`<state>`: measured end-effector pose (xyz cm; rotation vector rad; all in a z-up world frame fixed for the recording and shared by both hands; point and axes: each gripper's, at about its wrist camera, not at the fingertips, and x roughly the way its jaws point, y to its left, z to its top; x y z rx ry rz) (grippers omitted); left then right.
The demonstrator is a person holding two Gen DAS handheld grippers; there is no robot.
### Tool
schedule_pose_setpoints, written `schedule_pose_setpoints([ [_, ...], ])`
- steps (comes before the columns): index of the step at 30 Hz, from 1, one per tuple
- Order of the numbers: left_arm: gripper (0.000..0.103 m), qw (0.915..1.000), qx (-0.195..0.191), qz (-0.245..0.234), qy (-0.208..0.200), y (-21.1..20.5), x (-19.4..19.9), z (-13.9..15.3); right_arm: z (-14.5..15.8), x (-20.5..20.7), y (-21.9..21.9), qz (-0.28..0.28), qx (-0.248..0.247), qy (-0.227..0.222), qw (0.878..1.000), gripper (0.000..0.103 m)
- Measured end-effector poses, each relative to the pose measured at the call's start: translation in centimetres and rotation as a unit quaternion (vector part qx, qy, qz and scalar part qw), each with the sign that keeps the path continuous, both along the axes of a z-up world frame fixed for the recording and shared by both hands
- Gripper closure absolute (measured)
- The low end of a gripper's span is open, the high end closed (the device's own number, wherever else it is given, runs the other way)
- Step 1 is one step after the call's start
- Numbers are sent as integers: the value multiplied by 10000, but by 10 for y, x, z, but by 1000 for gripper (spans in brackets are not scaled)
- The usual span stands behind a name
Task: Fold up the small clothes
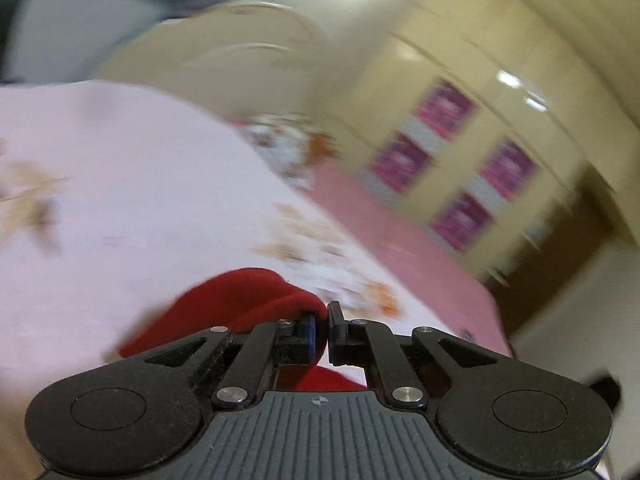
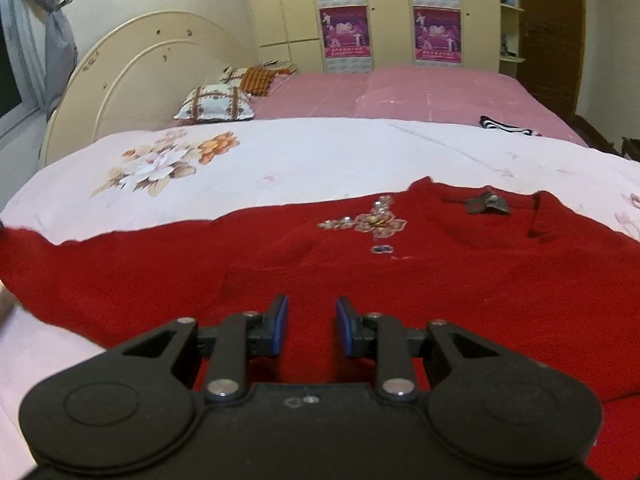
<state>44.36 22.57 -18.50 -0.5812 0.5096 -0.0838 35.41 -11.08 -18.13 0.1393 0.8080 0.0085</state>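
Your left claw [image 1: 323, 322] is clamped on an edge of the red knitted sweater with a beaded flower [image 2: 360, 256], which lies on the floral white bedspread [image 2: 280, 160]. Your right claw [image 2: 311, 326] hovers over it, pads apart. Pulling one-handed could drag the sweater askew.

Before you lies a bed with a pale floral quilt [image 2: 280, 160] over a pink sheet [image 2: 400, 92]. At eleven o'clock stands its arched cream headboard [image 2: 132, 52], with two patterned pillows [image 2: 216, 102] just beside it. At twelve o'clock a cream wardrobe [image 2: 296, 4] carries magenta posters [image 2: 346, 32]. At ten o'clock a tied grey curtain [image 2: 56, 28] flanks the window [image 2: 10, 76].
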Motion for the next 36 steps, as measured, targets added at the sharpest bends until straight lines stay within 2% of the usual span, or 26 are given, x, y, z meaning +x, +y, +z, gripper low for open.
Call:
schedule_pose_setpoints([
  [2,97,9986,46,-528,-72,-32,5,6,-4,-2,-5,-62,16,70,10000,77],
  [5,97,9900,37,-1411,-65,-92,10,5,-11,-3,-10,41,-5,331,9994,78],
  [9,97,9672,212,-2531,1,-175,0,-1,7,-17,-30,-159,15,101,9998,78],
  [11,97,9570,332,-2882,38,-206,-8,-2,15,-26,-47,-336,5,3,9994,78],
  [13,97,9471,619,-3148,50,-234,-14,-5,20,-36,-65,-493,26,-18,9988,77],
  [19,97,9267,1388,-3469,400,-281,-30,-19,20,-61,-107,-791,195,49,9967,75],
  [21,97,9185,1714,-3549,326,-292,-46,-16,17,-68,-115,-852,341,80,9957,74],
  [25,97,9040,2283,-3612,140,-300,-65,-4,18,-77,-134,-944,907,2,9914,60],
  [28,97,9074,2279,-3514,343,-301,-67,0,21,-78,-142,-950,1186,-30,9884,58],
  [31,95,9096,2298,-3441,384,-292,-76,8,18,-75,-143,-901,1439,61,9855,52],
  [33,67,9101,2288,-3433,390,-284,-83,12,13,-74,-144,-877,1706,188,9812,49],
  [34,24,9111,2319,-3386,372,-282,-84,12,10,-73,-145,-900,1844,272,9784,49],
  [35,1,9143,2364,-3277,287,-278,-88,13,6,-71,-145,-925,1992,336,9750,48],
  [36,1,9192,2395,-3125,111,-273,-93,14,4,-71,-146,-937,2145,390,9714,48],
])
